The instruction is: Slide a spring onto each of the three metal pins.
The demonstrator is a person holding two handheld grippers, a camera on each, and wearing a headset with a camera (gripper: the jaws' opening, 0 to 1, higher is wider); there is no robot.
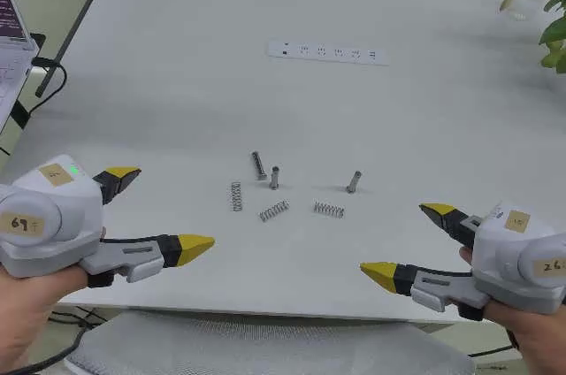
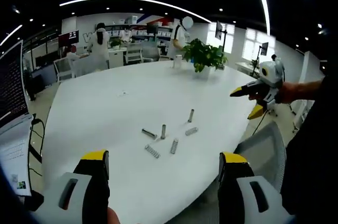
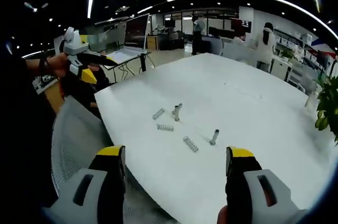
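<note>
Hovering over the near table (image 1: 177,83) edge, left gripper (image 1: 164,209) and right gripper (image 1: 402,241) are both spread and empty, probably staged for a first pick. Three springs (image 1: 274,210) lie loose just beside the pins (image 1: 275,178); two pins are upright, one is lying. Stickers (image 1: 21,225) read "69" and "26".
Left gripper view: jaws wide, pins ahead mid-table.
Right gripper view: jaws apart, springs closest.

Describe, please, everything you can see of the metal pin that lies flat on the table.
The lying pin is a short, shiny grey metal cylinder. It rests on its side on the white table, leftmost of the three pins, with its length pointing roughly away from the person. It carries no spring. An upright pin stands close beside its near end, and the left gripper view shows a small gap between them. Only the table touches it.
</note>
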